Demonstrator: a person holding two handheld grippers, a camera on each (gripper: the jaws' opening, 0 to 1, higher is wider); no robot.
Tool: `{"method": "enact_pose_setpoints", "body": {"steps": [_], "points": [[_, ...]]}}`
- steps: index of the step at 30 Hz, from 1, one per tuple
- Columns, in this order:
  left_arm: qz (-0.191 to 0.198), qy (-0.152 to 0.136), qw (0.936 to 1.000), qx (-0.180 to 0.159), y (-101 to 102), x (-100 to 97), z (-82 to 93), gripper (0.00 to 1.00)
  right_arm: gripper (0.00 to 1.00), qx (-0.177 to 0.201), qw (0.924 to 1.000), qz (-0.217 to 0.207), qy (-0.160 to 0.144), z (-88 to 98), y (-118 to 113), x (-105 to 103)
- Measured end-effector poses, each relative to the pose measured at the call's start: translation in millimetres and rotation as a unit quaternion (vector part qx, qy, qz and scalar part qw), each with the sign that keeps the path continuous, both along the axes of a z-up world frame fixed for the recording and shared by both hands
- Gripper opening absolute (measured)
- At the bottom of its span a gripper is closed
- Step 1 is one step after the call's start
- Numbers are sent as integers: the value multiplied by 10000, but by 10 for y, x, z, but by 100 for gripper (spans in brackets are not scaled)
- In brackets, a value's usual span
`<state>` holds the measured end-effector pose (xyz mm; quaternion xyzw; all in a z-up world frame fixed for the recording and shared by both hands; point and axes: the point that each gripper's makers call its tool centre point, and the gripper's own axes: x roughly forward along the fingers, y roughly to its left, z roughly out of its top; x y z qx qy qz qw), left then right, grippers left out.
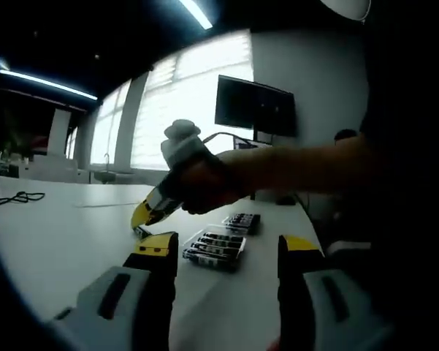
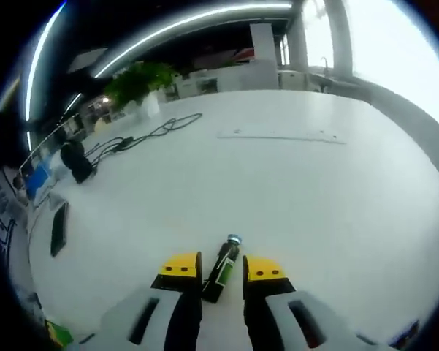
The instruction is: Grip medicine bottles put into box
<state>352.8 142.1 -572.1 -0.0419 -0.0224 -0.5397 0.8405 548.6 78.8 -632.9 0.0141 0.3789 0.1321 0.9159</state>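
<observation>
Lying between the right hand-held gripper's [image 2: 221,272] near-closed jaws: slim dark green-labelled, silver-capped bottle [image 2: 221,269].

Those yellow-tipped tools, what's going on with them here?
A person is working two handheld tools over a white table. The right tool has a small dark bottle lying between its jaws, though whether they grip it isn't clear. The left tool hangs open and empty near a tray of bottles.

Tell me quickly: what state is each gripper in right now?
Left gripper: open, holding nothing.
Right gripper: jaws around a small medicine bottle on the white table.
</observation>
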Motion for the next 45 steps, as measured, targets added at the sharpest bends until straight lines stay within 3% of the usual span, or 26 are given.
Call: {"method": "enact_pose_setpoints", "body": {"steps": [8,16,25,37,45], "points": [[-79,17,9999,-78,-2,-19,18,47,17,-76,9994,14,327,-137,12,-44],[-79,38,9999,-116,4,-13,23,48,8,-405,9988,51,280,-144,-32,-46],[-27,96,9999,-128,12,16,16,48,7,-381,9990,103,190,-140,-51,-69],[27,57,10000,43,-22,28,-29,48,7,-228,9994,-2,-263,202,-226,-192],[60,41,9999,71,-25,37,-31,48,7,-113,9990,-106,-414,385,-385,-446]]}}
